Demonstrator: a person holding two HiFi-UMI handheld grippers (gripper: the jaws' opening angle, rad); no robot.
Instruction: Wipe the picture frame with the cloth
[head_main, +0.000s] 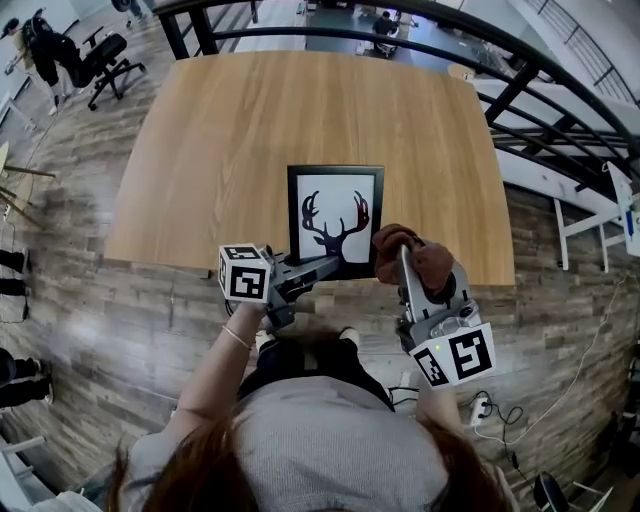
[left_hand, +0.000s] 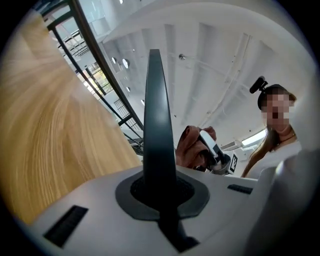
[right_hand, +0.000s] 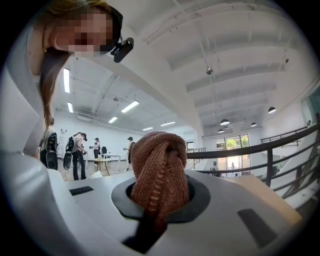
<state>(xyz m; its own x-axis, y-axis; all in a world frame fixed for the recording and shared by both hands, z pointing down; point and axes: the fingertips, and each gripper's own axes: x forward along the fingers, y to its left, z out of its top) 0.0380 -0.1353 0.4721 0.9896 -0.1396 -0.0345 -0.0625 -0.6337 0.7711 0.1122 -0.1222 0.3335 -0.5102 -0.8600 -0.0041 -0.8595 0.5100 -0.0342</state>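
Observation:
The picture frame (head_main: 336, 205), black with a deer-antler print on white, lies flat near the front edge of the wooden table (head_main: 250, 130). My right gripper (head_main: 402, 255) is shut on a reddish-brown knitted cloth (head_main: 432, 262), held just off the frame's near right corner. In the right gripper view the cloth (right_hand: 159, 165) bunches over the jaws and hides them. My left gripper (head_main: 335, 263) points rightward over the frame's near edge; in its own view the dark fingers (left_hand: 153, 100) stand pressed together with nothing between them, the cloth (left_hand: 189, 147) beyond.
A black railing (head_main: 520, 60) runs behind and to the right of the table. An office chair (head_main: 100, 60) stands at far left on the wood floor. A power strip (head_main: 478, 408) lies on the floor by my right side. Several people (right_hand: 77, 150) stand in the distance.

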